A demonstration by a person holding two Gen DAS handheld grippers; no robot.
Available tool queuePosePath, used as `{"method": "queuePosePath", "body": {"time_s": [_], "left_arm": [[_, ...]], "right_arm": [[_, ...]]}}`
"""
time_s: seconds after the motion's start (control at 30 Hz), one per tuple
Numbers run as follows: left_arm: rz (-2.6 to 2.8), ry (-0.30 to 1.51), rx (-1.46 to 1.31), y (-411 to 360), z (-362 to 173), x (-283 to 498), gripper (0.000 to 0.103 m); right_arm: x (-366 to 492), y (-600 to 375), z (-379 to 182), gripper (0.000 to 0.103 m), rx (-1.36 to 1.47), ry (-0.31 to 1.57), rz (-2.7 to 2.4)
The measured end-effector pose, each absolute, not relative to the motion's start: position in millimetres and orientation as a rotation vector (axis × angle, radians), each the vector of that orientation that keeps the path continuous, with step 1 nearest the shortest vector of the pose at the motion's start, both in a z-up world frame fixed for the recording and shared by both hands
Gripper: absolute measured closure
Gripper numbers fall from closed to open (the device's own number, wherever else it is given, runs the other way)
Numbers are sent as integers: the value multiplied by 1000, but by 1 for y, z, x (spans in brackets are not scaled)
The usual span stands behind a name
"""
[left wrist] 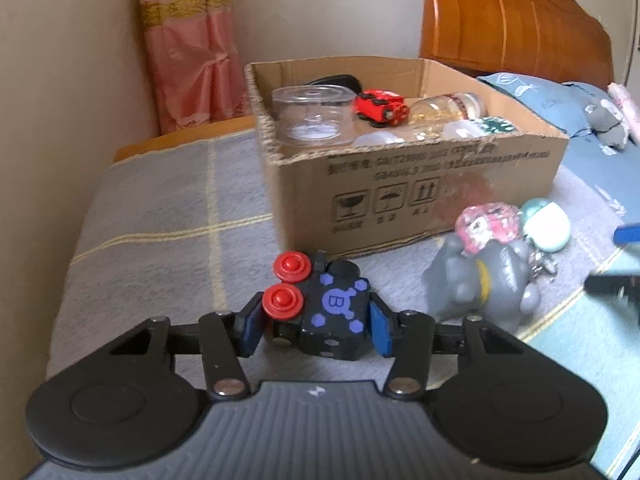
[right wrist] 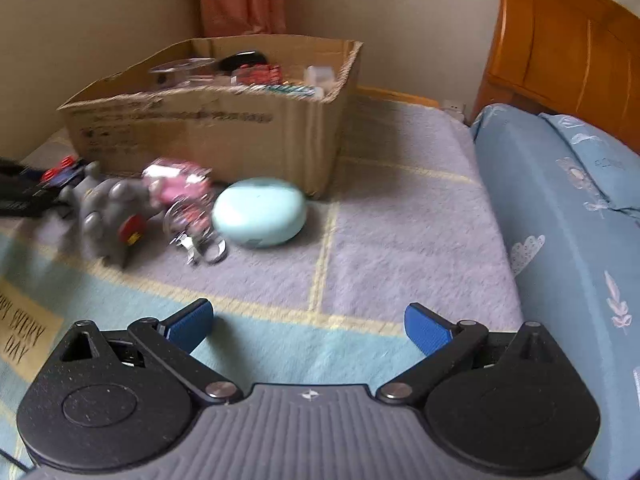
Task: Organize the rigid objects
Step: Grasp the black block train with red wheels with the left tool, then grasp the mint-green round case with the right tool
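Left gripper (left wrist: 314, 330), jaws closed on the black toy car (left wrist: 334, 312): lift clear before crossing to the cardboard box (left wrist: 420, 188). Right gripper (right wrist: 308, 328): jaws wide, empty.

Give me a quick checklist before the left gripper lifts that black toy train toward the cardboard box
1. Left gripper closed on the black toy train with red wheels: ok.
2. Grip firm enough to lift: cannot tell.
3. Open brown cardboard box has free space: cannot tell, several items already inside.
4. Grey elephant figurine apart from the train: ok.
5. Right gripper open, empty and out of the lift path: ok.
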State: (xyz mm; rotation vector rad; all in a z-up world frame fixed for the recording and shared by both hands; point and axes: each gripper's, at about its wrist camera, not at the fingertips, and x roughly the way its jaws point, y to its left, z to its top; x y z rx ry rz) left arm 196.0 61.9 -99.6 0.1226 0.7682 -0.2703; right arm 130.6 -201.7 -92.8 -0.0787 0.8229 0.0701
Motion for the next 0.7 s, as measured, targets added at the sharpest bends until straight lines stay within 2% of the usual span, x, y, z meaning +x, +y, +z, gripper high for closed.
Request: {"method": "queuePosePath", "body": {"time_s": [0.27, 0.7], "left_arm": [[-262, 774, 120, 63, -99, 200, 50], [-259, 777, 123, 61, -99, 202, 50]], "right_arm": [[164, -195, -77, 0, -56, 767, 101], [192, -197, -95, 0, -105, 801, 49]]}}
